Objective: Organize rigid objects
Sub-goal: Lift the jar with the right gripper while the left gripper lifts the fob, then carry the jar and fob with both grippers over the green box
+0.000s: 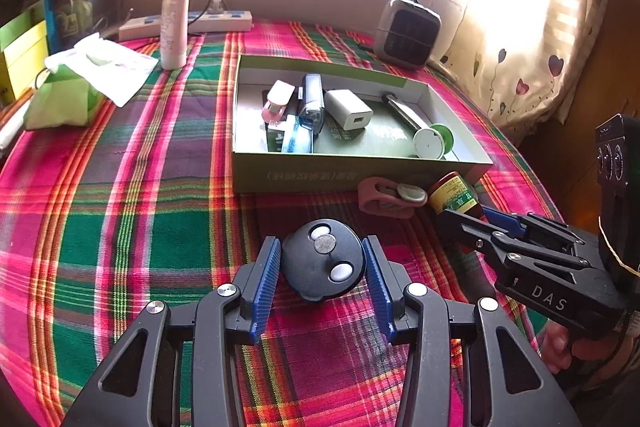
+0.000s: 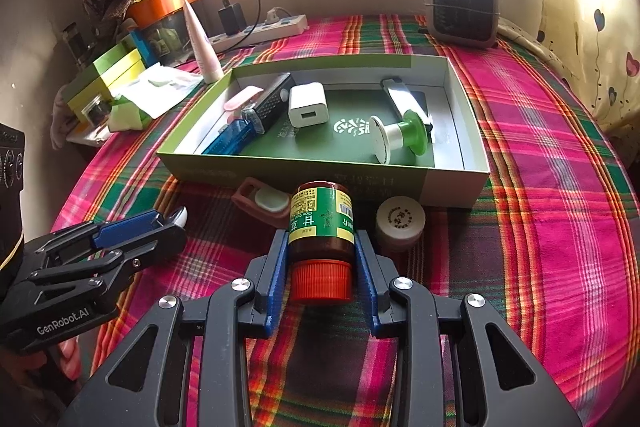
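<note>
My left gripper [image 1: 322, 263] is shut on a round black remote [image 1: 324, 261] with two white buttons, low over the plaid cloth. My right gripper [image 2: 322, 259] is shut on a brown medicine bottle [image 2: 322, 223] with a green and yellow label and an orange cap; the bottle also shows in the left wrist view [image 1: 454, 193]. A green open box [image 2: 456, 183] lies just beyond and holds a white charger [image 2: 308, 105], a green and white spool [image 2: 400, 137], a blue item, a black item and a silver one. The same box shows in the left wrist view [image 1: 320, 175].
A pink holder with a white disc [image 2: 262, 203] and a small white jar [image 2: 400, 221] lie in front of the box. A small heater [image 2: 462, 5], a power strip [image 2: 260, 31], a white tube [image 2: 202, 43], a tissue pack [image 1: 60, 99] and boxes stand around the table's far side.
</note>
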The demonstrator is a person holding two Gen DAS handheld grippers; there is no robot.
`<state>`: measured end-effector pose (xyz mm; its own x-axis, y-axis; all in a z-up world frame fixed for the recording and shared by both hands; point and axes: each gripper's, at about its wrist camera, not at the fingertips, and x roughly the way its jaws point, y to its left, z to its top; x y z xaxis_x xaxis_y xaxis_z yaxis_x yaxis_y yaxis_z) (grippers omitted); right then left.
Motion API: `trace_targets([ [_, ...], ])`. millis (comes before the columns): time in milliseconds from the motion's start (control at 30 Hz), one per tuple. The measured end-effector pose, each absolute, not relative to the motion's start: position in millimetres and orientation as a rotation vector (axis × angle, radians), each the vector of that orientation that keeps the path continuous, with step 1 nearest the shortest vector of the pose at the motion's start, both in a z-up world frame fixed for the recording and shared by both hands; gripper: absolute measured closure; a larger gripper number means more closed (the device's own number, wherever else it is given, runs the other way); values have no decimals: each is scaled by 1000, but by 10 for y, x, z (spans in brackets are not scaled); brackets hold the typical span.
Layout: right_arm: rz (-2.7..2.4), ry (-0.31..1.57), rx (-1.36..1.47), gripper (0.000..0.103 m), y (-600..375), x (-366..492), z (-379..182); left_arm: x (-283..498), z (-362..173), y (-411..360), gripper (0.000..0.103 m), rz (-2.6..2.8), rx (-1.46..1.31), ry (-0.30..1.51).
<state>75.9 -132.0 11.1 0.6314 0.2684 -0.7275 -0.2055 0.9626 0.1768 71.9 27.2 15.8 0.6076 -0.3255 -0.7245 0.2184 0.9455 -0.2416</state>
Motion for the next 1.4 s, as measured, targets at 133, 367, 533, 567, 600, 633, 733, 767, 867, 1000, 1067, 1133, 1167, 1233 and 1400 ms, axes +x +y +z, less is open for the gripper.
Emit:
trace_targets([
  [133,276,838,79,70,-1319,748,141,699,209,284,62,-312,-130,848],
  [367,284,822,75,70,-1318,719,201,659,332,286,62,-303,-122,818],
  [533,288,805,75,70,-1320,704,261,640,418,278,62,-302,-113,799],
  [567,290,801,75,70,-1320,701,275,640,436,272,62,-301,-109,795],
  [600,292,798,74,70,-1321,700,290,643,453,270,62,-301,-107,792],
  [633,293,793,74,70,-1323,701,307,650,468,268,62,-302,-108,790],
  [733,295,781,77,70,-1344,703,352,673,520,267,62,-306,-109,781],
  [767,297,779,79,70,-1352,710,367,681,538,262,62,-306,-106,777],
  [867,296,765,82,70,-1371,736,427,717,581,249,62,-312,-103,770],
  [1000,295,755,85,70,-1416,795,489,784,629,228,62,-324,-115,766],
  [1067,293,749,83,70,-1436,830,525,829,651,207,62,-323,-110,763],
  [1133,292,742,82,70,-1454,880,560,873,671,183,62,-328,-109,760],
  [1167,289,739,84,70,-1469,921,584,887,679,165,62,-330,-109,760],
  [1233,287,733,84,70,-1491,984,617,932,686,130,62,-336,-107,761],
  [1400,278,726,82,70,-1555,1170,679,1064,687,41,62,-349,-106,768],
])
